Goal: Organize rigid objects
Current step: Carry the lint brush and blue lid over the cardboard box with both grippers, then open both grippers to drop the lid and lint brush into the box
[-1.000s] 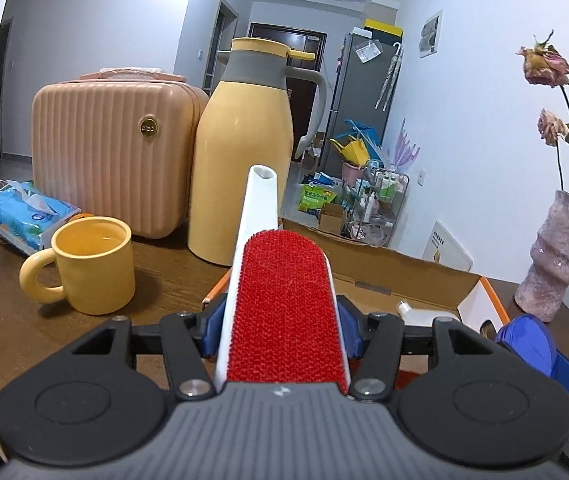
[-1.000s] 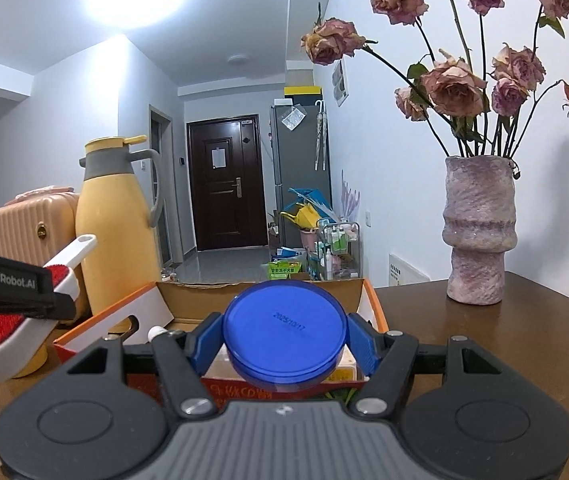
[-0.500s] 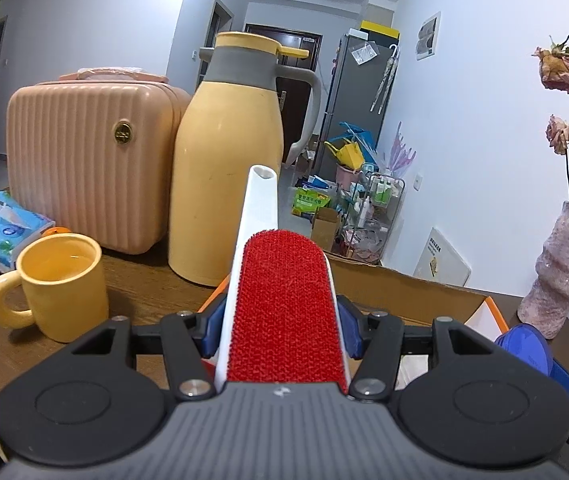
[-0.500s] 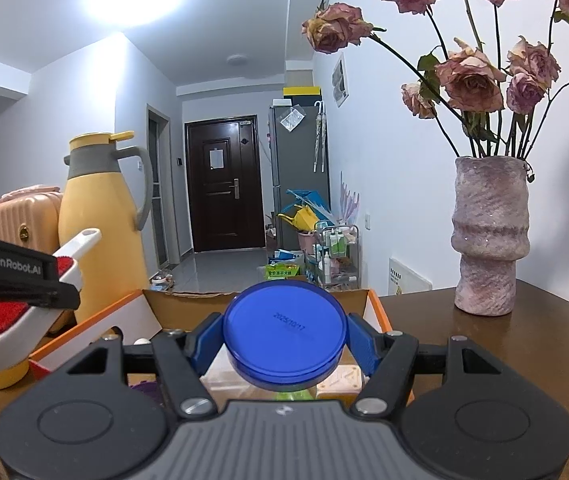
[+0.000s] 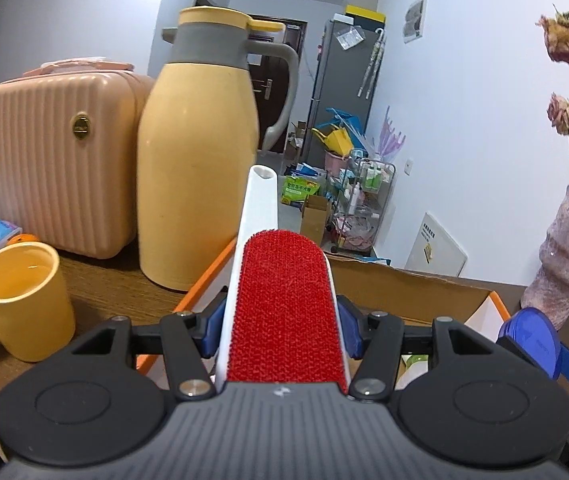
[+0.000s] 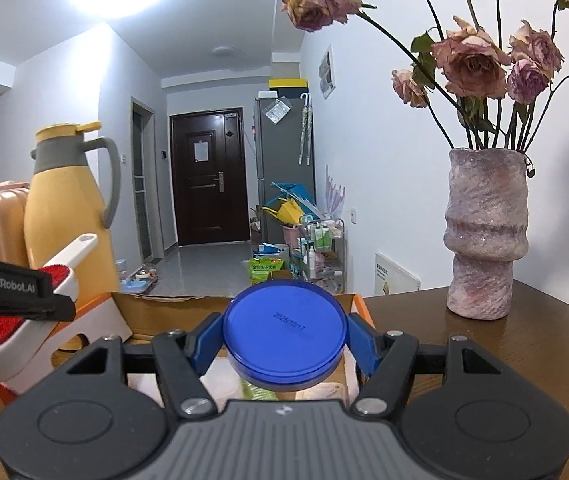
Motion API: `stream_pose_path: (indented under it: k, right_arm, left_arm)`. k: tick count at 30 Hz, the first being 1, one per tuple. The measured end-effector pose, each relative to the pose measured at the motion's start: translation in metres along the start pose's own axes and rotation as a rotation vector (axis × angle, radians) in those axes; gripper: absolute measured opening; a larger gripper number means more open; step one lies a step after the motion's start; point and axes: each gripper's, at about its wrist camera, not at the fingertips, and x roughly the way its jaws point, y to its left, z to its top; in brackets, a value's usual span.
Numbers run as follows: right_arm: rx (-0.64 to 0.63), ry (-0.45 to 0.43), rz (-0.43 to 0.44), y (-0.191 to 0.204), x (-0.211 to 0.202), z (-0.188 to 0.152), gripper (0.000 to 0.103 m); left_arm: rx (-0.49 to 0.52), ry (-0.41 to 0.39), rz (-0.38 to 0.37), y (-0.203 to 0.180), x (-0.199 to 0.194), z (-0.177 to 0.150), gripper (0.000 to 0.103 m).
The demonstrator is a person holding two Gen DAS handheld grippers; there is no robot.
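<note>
Yellow jug (image 5: pixel 198 152) beside pink case (image 5: pixel 52 160); mug (image 5: pixel 20 300) near; vase (image 6: pixel 484 232) apart, perhaps dried roses.

- The left gripper (image 5: pixel 280 330) has a dark grey ribbed housing at the bottom of its own view, with a small pale logo at the centre of the upper edge.
- Two black rounded lobes flank it, each with a shallow circular recess.
- Black linkage bars with triangular cut-outs run to blue finger pads (image 5: pixel 211 326), pinned by silver screws.
- The right gripper (image 6: pixel 284 338) shows the same build: grey ribbed body, black lobes, silver screws, blue finger pads (image 6: pixel 204 342).
- Seen from the right wrist camera, the left gripper's black side bar carries white "GenRobot.AI" lettering.
</note>
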Motion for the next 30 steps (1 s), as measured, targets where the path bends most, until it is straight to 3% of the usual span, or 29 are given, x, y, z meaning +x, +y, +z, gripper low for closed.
stream_pose_path:
  k: [11,16,17,19,20,22,27,30]
  right_arm:
    - [-0.008,0.049,-0.016,-0.005,0.024,0.005,0.065]
    - [-0.010,0.113,0.008,-0.006,0.038,0.006,0.066]
    - [-0.010,0.125,0.012,-0.007,0.039,0.006,0.066]
    - [-0.008,0.137,0.012,-0.008,0.039,0.006,0.075]
    - [-0.004,0.135,0.012,-0.009,0.038,0.006,0.083]
    - [0.000,0.131,0.009,-0.011,0.035,0.007,0.088]
    - [0.001,0.134,-0.005,-0.013,0.034,0.008,0.101]
    - [-0.009,0.132,-0.015,-0.011,0.033,0.008,0.101]
  left_arm:
    - [0.031,0.036,-0.011,-0.011,0.030,0.005,0.057]
    - [0.031,0.102,-0.049,-0.009,0.046,0.006,0.059]
    - [0.027,0.116,-0.047,-0.008,0.048,0.006,0.061]
    - [0.024,0.112,-0.036,-0.005,0.048,0.006,0.084]
    - [0.023,0.100,-0.029,-0.004,0.046,0.006,0.087]
    - [0.028,0.075,-0.002,-0.003,0.041,0.006,0.099]
    - [0.043,0.059,0.053,-0.003,0.037,0.006,0.102]
    - [0.046,0.067,0.063,-0.002,0.037,0.007,0.103]
